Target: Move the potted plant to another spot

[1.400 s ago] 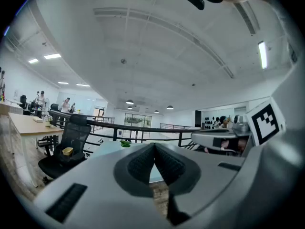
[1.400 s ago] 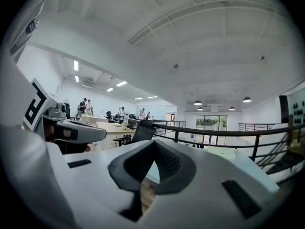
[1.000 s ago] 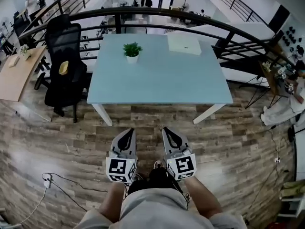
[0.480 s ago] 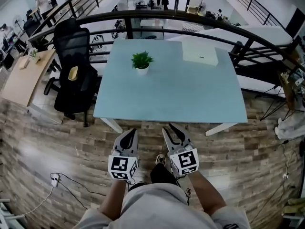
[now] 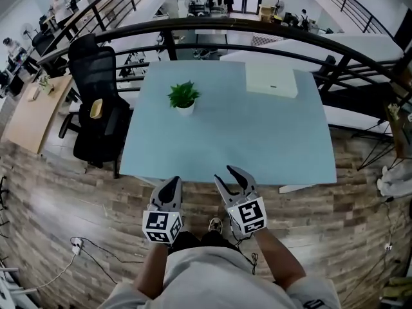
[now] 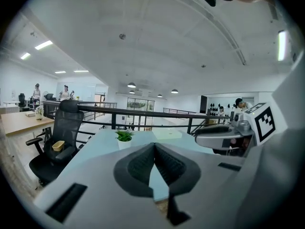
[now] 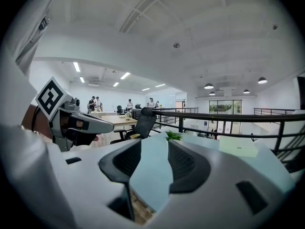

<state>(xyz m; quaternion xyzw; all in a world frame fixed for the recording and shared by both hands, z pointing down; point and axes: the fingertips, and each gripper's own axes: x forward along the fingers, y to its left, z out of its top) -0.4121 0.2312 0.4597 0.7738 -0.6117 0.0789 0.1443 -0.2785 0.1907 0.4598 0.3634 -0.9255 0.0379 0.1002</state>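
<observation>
Left tongs (image 5: 172, 181) pinched together, right tongs (image 5: 226, 175) just opening on nothing; leafy potted plant (image 5: 183, 97) stands far-left on smooth blue counter (image 5: 257, 134).

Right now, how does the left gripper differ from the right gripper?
The left gripper has its jaws together; the right gripper has its jaws apart, having just been opening, with nothing between them. In the head view the right gripper sits slightly further forward than the left gripper. Both are empty and point toward the table with the potted plant, well short of the plant.
</observation>
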